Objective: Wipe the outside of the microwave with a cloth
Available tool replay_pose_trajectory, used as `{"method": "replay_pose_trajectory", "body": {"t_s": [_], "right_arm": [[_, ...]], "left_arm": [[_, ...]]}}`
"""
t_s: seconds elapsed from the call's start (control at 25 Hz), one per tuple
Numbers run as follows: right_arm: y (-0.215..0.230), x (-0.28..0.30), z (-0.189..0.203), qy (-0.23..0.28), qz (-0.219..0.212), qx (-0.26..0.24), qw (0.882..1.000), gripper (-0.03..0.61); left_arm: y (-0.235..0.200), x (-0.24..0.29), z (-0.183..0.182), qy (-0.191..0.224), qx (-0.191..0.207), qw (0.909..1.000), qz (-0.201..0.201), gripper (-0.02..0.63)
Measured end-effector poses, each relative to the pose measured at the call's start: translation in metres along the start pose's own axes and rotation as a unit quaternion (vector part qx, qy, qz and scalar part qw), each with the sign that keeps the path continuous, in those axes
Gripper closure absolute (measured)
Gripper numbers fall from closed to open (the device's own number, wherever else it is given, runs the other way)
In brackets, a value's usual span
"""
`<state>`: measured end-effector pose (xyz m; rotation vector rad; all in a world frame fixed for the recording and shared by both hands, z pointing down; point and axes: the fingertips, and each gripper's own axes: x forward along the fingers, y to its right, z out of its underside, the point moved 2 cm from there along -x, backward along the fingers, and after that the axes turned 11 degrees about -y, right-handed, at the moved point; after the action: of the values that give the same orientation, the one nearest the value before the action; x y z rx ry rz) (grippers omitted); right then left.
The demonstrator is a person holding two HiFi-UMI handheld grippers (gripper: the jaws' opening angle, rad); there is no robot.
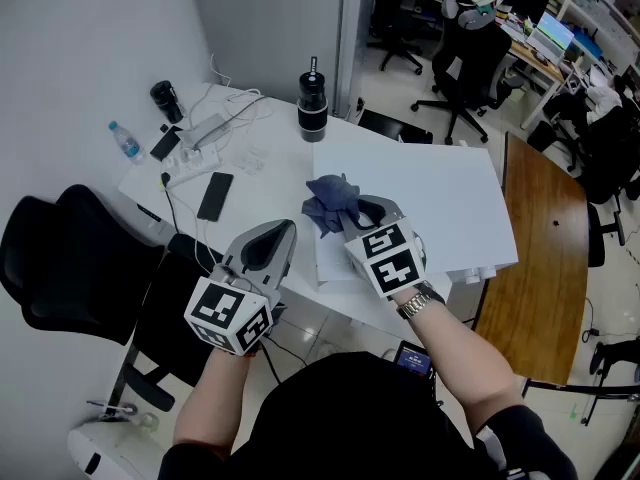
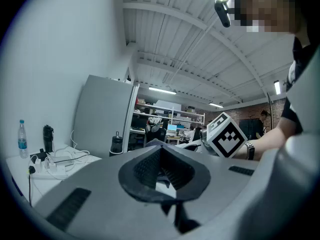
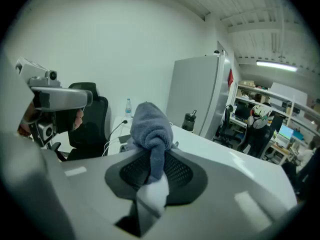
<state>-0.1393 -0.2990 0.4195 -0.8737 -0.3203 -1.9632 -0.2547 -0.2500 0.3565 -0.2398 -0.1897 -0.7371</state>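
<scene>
The white microwave (image 1: 430, 193) stands on the table, and I see its flat top from above. A blue-grey cloth (image 1: 328, 200) is bunched at the near left part of that top. My right gripper (image 1: 352, 211) is shut on the cloth, angled down. In the right gripper view the cloth (image 3: 150, 129) bulges up from between the jaws of that gripper (image 3: 154, 170), with the microwave top (image 3: 235, 156) beyond. My left gripper (image 1: 280, 230) hovers level off the microwave's near left corner, shut and empty. In the left gripper view the left gripper (image 2: 161, 166) holds nothing.
On the white table left of the microwave are a black bottle (image 1: 312, 103), a water bottle (image 1: 125, 140), a phone (image 1: 214, 195) and a power strip (image 1: 205, 130) with cables. A black chair (image 1: 70, 258) stands at the left, a wooden table (image 1: 545, 228) at the right.
</scene>
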Motion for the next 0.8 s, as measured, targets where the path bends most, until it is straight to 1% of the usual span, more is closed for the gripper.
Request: {"method": "replay_pose_trajectory", "body": {"t_s": [0.4, 0.8], "right_arm": [[0.041, -0.019, 0.024, -0.011, 0.026, 0.033, 0.999, 0.502], [0.099, -0.051, 0.063, -0.019, 0.044, 0.066, 0.997, 0.502]], "left_arm": [[0.024, 0.012, -0.007, -0.005, 0.012, 0.9999, 0.007, 0.609], [0.071, 0.049, -0.02, -0.012, 0.03, 0.9991, 0.026, 0.609]]}}
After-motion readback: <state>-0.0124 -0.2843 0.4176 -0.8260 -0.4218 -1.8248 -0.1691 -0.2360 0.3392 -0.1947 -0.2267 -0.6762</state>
